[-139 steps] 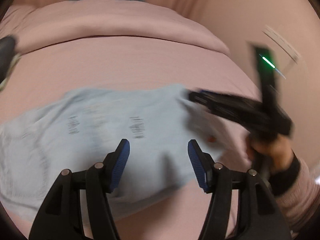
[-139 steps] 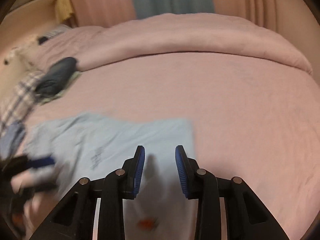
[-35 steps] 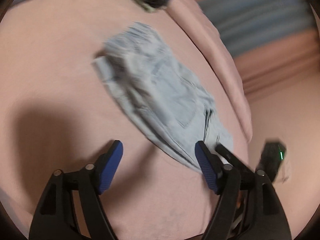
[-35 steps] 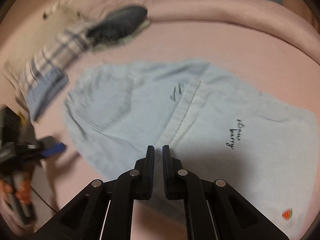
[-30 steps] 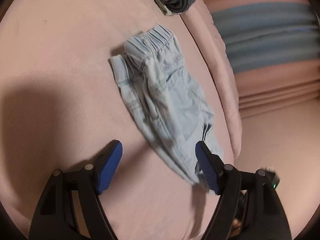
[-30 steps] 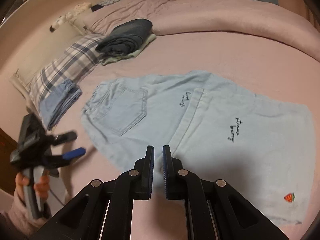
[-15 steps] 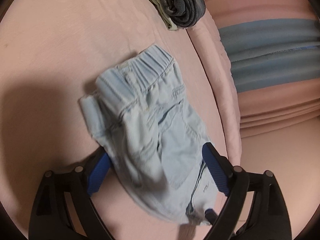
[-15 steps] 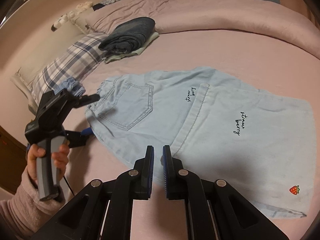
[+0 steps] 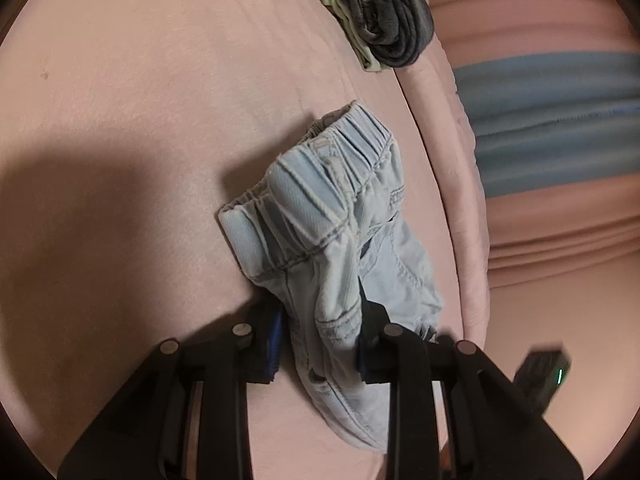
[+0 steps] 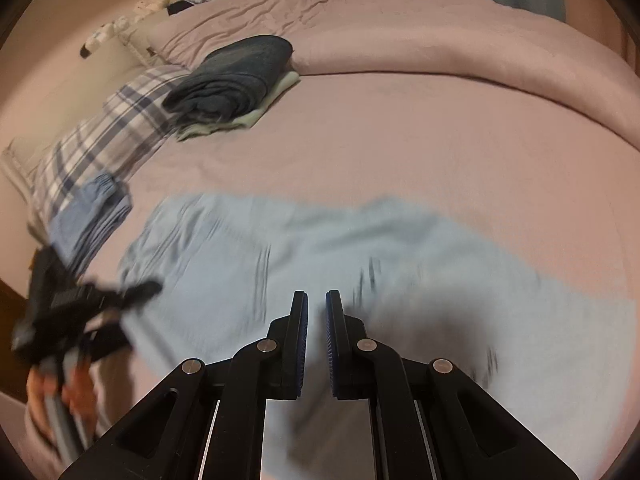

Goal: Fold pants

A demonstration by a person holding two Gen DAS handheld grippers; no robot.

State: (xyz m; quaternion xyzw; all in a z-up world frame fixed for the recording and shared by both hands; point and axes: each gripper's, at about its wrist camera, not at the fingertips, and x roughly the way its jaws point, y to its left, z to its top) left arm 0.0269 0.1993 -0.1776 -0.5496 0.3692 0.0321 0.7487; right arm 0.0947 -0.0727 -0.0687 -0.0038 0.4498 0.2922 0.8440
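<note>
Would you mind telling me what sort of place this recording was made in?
Most likely a bedroom: the light blue pants lie on a wide bed with a pink cover, a plaid pillow sits at its head, and folded dark clothes are stacked nearby.

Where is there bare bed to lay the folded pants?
Bare pink bedsheet runs between the light blue denim pants and the rolled pink duvet. The left is crowded: dark folded clothes stack, plaid pillow.
</note>
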